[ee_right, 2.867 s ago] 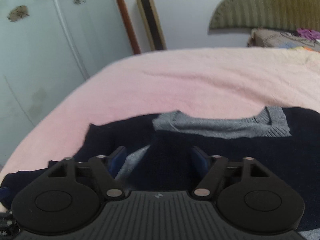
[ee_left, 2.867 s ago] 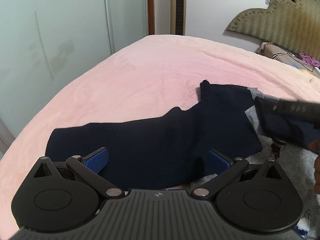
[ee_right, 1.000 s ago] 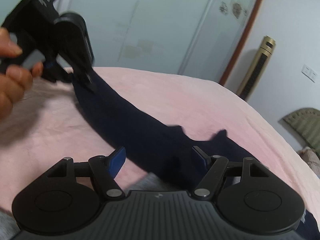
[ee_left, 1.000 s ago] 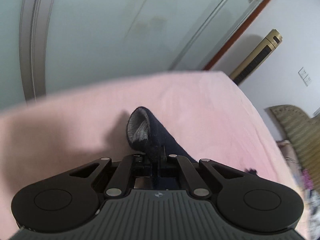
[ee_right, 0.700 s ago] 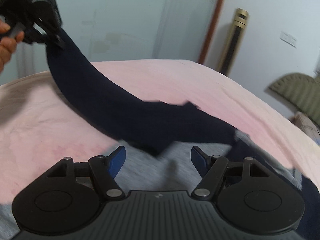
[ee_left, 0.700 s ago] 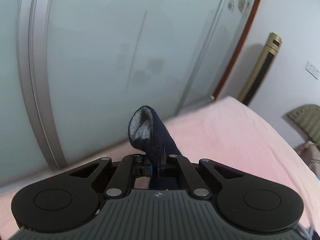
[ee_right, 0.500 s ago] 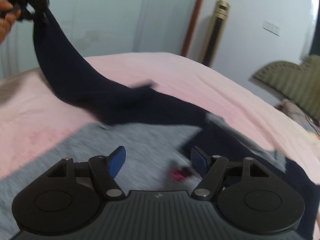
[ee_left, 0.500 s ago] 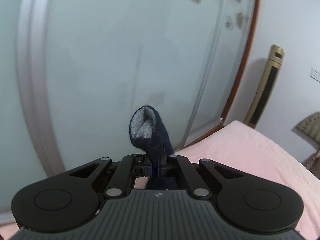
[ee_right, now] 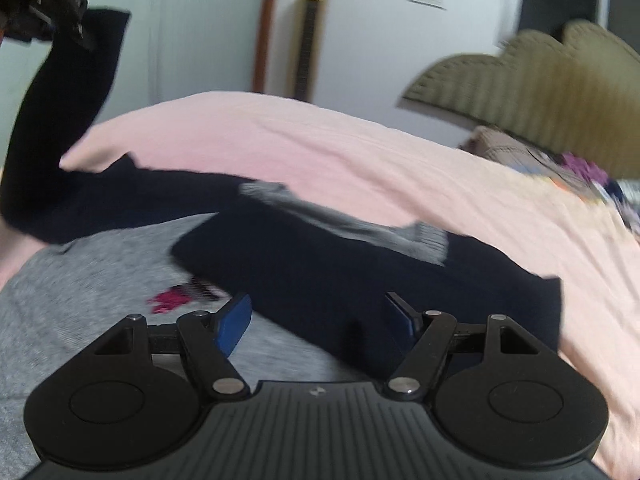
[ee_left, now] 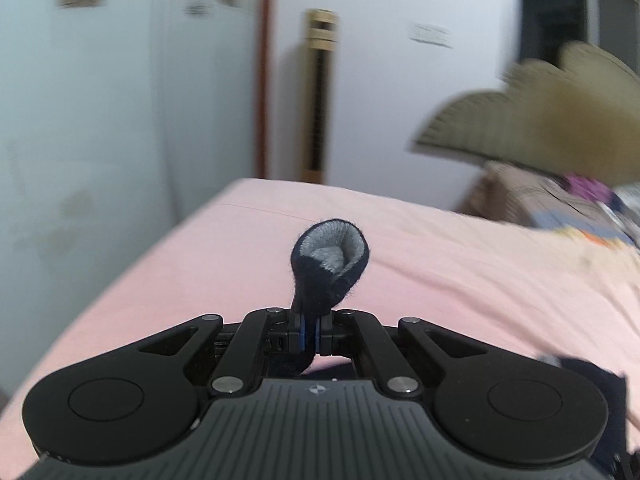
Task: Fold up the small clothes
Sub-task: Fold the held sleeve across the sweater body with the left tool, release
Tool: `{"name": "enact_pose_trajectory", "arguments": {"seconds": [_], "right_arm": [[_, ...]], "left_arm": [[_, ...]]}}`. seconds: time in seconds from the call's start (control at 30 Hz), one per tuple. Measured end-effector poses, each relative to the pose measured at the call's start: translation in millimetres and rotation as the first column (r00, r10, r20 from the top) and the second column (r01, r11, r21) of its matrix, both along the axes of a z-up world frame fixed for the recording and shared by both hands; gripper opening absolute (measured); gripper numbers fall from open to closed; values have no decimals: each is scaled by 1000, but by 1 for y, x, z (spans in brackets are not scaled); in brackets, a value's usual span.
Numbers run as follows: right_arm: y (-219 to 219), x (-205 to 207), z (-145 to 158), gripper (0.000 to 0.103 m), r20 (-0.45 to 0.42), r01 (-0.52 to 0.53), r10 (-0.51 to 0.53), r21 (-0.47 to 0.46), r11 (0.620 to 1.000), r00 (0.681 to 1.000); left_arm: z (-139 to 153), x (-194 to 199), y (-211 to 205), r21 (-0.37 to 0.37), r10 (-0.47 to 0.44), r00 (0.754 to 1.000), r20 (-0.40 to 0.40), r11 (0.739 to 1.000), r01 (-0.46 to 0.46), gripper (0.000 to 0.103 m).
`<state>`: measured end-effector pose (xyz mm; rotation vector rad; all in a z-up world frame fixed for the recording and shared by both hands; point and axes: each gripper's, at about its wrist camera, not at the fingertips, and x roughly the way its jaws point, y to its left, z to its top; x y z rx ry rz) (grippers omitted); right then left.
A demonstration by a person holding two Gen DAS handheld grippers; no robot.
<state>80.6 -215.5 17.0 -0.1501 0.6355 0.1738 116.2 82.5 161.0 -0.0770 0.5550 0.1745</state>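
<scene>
Black plastic right gripper (ee_right: 320, 312), nearest the lens, with its blue-padded jaws spread and empty, hovers over the dark navy knitted sweater with grey collar (ee_right: 360, 264), which lies on the pink bed sheet (ee_right: 320, 136). One sleeve already lies across the grey chest panel (ee_right: 100, 280), so 1 fold looks done. Farther off, the left gripper (ee_left: 310, 334) has its jaws pressed together on the grey-lined navy cuff (ee_left: 330, 264) of the other sleeve (ee_right: 60, 120); seen from the right wrist, that sleeve rises off the bed at upper left. Judged progress: early to middle. The raised sleeve is not yet laid across the body, and the body folds appear undone. Beyond stand a pale wardrobe (ee_left: 100, 120) and a tan headboard (ee_right: 540, 80)
</scene>
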Motion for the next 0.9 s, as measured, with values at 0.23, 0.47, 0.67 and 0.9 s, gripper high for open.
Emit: {"name": "enact_pose_trajectory", "arguments": {"seconds": [0.23, 0.47, 0.67, 0.9], "right_arm": [[-41, -8, 1, 72, 1, 101, -101, 29, 994, 995], [-73, -18, -3, 72, -8, 174, -174, 45, 984, 985], [-98, -29, -7, 72, -18, 231, -230, 54, 971, 973], [-121, -31, -2, 72, -26, 257, -256, 137, 957, 966]], "left_arm": [[-43, 5, -71, -73, -184, 980, -78, 981, 179, 3], [-83, 23, -134, -119, -325, 933, -153, 943, 309, 3], [-127, 34, -185, -108, -430, 871, -238, 903, 416, 17], [-125, 24, -175, -139, -518, 841, -156, 854, 501, 103]]}}
